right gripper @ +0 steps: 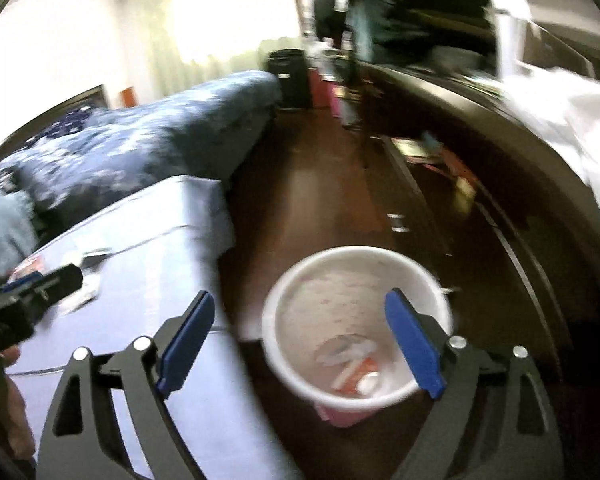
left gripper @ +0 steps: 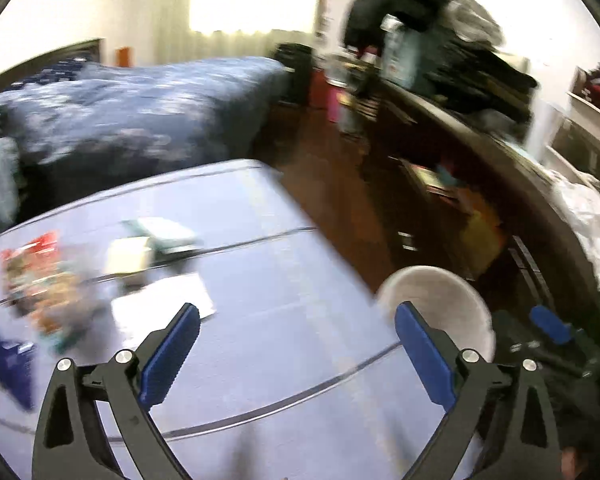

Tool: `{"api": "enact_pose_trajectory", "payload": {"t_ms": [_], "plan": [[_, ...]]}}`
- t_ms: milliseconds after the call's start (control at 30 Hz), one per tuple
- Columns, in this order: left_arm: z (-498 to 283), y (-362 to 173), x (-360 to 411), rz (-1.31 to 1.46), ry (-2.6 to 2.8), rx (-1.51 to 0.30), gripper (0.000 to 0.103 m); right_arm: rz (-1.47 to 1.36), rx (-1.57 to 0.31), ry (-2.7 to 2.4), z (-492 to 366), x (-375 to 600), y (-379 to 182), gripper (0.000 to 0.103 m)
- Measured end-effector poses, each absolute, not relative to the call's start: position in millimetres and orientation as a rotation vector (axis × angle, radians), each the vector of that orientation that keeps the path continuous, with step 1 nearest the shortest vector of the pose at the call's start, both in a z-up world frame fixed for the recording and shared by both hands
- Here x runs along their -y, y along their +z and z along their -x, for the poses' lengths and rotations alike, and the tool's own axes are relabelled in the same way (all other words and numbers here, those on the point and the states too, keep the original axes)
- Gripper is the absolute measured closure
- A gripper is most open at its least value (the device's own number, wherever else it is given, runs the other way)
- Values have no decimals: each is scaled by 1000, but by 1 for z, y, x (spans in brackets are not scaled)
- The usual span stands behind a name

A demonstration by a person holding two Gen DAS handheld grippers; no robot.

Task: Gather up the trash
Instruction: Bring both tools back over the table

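Hovering between pickups, both grippers gape with nothing held.
Left gripper [left gripper: 296,344] faces table litter: a colourful wrapper [left gripper: 36,276] at ten o'clock; right gripper [right gripper: 300,336] overlooks the white bin [right gripper: 356,320], which already holds scraps; next move likely calls for grasping the wrapper.

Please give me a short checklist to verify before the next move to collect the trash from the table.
1. Left gripper open and empty: ok.
2. Right gripper open and empty: ok.
3. White bin upright on the floor beside the table: ok.
4. Bin has room; some trash lies at its bottom: ok.
5. Colourful wrapper still on the table: ok.
6. Sharp view of the wrapper for aiming: not ok, blurred.
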State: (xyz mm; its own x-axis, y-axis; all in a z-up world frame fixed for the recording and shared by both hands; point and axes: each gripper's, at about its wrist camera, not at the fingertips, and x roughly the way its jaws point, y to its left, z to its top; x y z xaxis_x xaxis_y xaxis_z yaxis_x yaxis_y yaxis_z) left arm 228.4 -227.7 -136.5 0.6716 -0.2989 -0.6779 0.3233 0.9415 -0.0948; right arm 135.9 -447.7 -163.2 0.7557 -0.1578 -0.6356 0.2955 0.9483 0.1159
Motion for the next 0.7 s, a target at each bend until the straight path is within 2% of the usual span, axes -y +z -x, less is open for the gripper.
{"api": "enact_pose_trajectory", "payload": {"t_ms": [167, 400, 700], "plan": [[-225, -137, 163, -43, -171, -739, 4, -159, -667, -117, -143, 389, -146, 13], [-265, -165, 104, -52, -11, -795, 4, -98, -675, 2, -150, 330, -138, 13], [-296, -183, 93, -45, -31, -783, 4, -74, -710, 63, -168, 305, -142, 13]]}}
